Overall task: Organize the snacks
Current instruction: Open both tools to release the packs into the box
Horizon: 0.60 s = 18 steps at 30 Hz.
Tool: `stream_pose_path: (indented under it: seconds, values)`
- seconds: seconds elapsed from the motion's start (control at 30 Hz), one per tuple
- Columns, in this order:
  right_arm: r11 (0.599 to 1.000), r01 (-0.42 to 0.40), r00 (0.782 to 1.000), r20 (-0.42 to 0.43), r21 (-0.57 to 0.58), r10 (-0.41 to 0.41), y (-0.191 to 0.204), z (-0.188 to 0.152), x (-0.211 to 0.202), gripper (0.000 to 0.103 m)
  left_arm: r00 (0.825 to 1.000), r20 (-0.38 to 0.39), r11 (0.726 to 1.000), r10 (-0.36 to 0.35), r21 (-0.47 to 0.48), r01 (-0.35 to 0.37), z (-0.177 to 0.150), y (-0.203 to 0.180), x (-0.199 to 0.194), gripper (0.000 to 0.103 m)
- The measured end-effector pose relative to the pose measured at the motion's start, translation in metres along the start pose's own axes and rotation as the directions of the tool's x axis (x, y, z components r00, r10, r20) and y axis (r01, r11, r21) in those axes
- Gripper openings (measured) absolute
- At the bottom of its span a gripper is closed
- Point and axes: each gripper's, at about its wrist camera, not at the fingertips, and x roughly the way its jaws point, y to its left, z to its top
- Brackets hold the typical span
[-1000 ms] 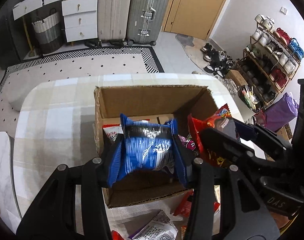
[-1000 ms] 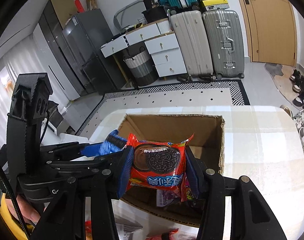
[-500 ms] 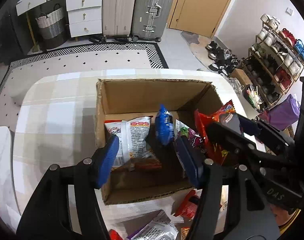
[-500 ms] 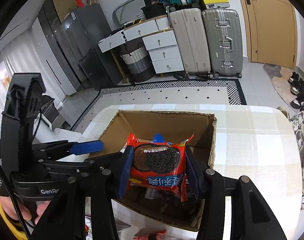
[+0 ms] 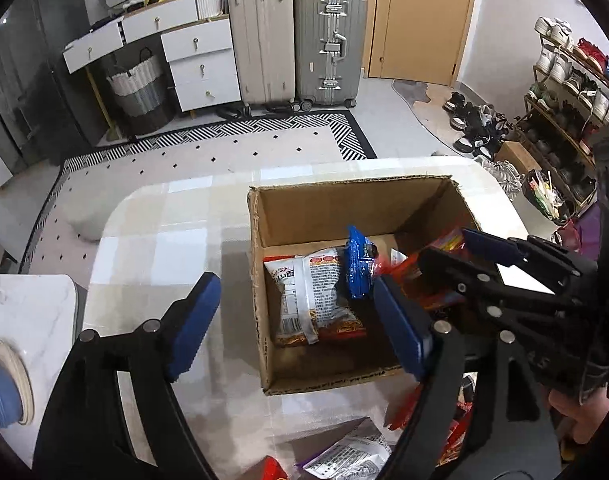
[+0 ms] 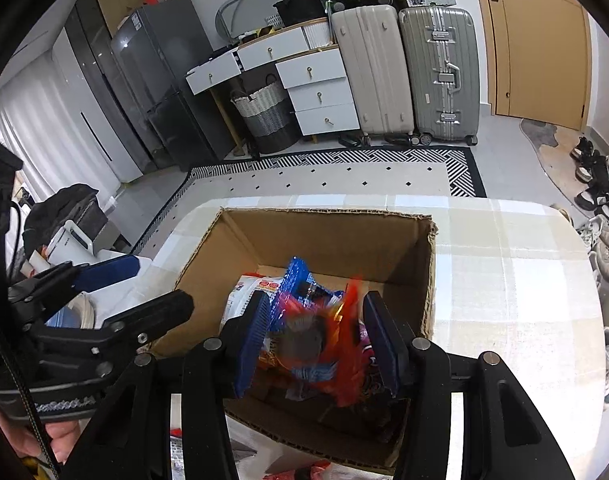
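Note:
An open cardboard box [image 5: 344, 186] [image 6: 324, 214] stands on the checked table. In it lie a white and red noodle packet [image 5: 308, 292] [image 6: 244, 288] and a blue cookie packet [image 5: 358, 268] [image 6: 296, 276] standing on edge. My left gripper [image 5: 294, 292] [image 6: 140, 288] hovers over the box's near left wall, its jaws opening with nothing between them. Over the box's right half, my right gripper [image 6: 316, 336] [image 5: 464, 256] is shut on a red cookie packet [image 6: 316, 344] [image 5: 412, 264], which looks blurred and tilted.
Several loose snack packets [image 5: 344, 456] lie on the table in front of the box. A white side table with a plate [image 5: 8, 380] stands at the left. A person's hand [image 6: 28, 440] holds each gripper. Suitcases, drawers and a shoe rack stand behind.
My left gripper let go of the blue packet, which dropped into the box beside the noodle packet, and its jaws spread wide while it shifted left. The red packet sank lower over the box.

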Motion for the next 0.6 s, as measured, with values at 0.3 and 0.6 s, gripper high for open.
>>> stream_pose_path:
  seconds: [0.3, 0.6]
  values:
    - [1.000, 0.018, 1.000, 0.023, -0.002, -0.018, 0.007, -0.004, -0.018, 0.053, 1.000, 0.024, 0.999, -0.008, -0.037, 0.008, -0.007, 0.013, -0.028, 0.078]
    - [0.999, 0.019, 0.998, 0.068, -0.027, -0.017, 0.028, -0.008, -0.056, 0.059, 0.999, 0.052, 0.999, -0.009, -0.042, 0.011, -0.023, 0.014, -0.068, 0.079]
